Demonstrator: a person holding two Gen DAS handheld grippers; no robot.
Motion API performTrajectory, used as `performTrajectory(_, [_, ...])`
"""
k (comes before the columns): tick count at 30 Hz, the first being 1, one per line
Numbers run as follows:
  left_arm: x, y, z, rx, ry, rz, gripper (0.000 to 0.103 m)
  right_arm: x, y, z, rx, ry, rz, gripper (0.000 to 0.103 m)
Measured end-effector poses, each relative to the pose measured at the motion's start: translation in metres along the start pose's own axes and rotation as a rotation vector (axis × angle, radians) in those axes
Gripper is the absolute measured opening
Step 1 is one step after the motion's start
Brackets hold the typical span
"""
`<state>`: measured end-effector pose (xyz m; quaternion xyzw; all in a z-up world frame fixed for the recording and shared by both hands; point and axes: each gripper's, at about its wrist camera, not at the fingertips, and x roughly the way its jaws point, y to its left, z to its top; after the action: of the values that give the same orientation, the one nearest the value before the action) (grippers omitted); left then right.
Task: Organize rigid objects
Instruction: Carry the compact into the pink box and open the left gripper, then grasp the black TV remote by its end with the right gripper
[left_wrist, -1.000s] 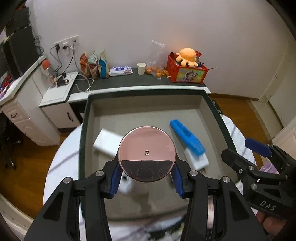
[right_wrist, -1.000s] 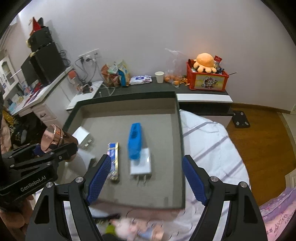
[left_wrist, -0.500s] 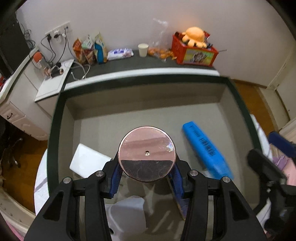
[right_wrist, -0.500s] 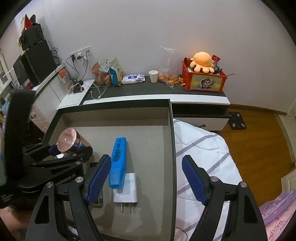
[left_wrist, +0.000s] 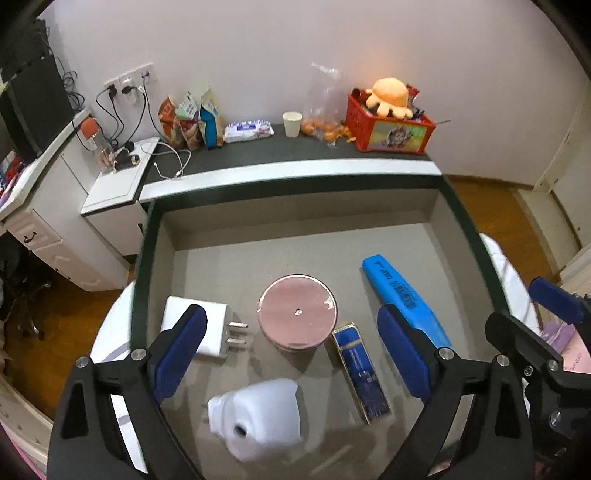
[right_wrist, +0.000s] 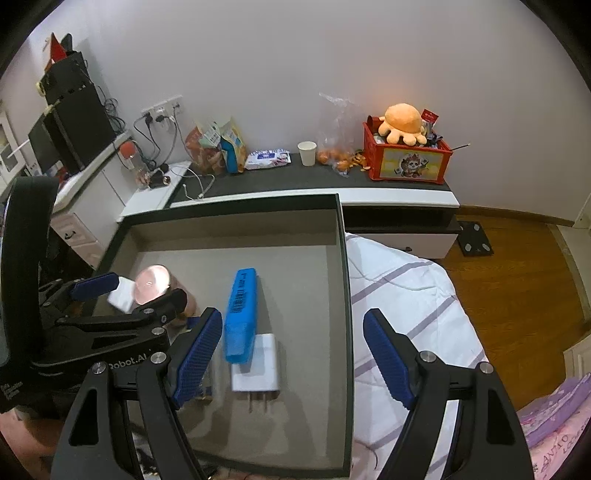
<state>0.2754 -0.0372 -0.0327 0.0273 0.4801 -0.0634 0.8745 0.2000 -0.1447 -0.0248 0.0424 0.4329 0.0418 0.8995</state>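
- Left gripper (left_wrist: 291, 343): jaws opening, wide apart around a copper-lidded round tin (left_wrist: 297, 314) standing in the grey tray (left_wrist: 436, 218).
- Right gripper (right_wrist: 291, 354): jaws apart, empty, above a white charger (right_wrist: 256, 365).

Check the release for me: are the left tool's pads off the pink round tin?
Apart. The left wrist view shows the left tool opening, with bare tray floor between each blue pad and the pink round tin standing in the tray.

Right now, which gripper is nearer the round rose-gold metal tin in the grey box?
Left. The left gripper straddles the round rose-gold metal tin, jaws opening, pads clear of it. The right gripper hangs over the box's opposite side.
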Motion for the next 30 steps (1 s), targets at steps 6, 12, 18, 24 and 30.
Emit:
performTrajectory(6, [-0.057,0.021,-0.03,-0.054,-0.096,-0.003,0.098,-0.036,0.004,-0.024,-0.014,-0.02,0.029,0.08])
performTrajectory(12, [-0.09,0.034,-0.082,-0.08,-0.1,0.021,0.099,-0.064,0.005,-0.066,-0.022,-0.005,0.026,0.08])
performTrajectory(18, [-0.095,0.033,-0.128,-0.096,-0.057,0.015,0.099,-0.073,0.006,-0.115,-0.046,0.056,0.017,0.08])
performTrajectory(24, [-0.099,0.024,-0.161,-0.094,-0.04,0.018,0.099,-0.075,0.012,-0.147,-0.078,0.099,0.028,0.08])
performTrajectory(30, [-0.095,0.02,-0.185,-0.091,-0.001,0.016,0.099,-0.069,0.017,-0.169,-0.129,0.146,0.026,0.08])
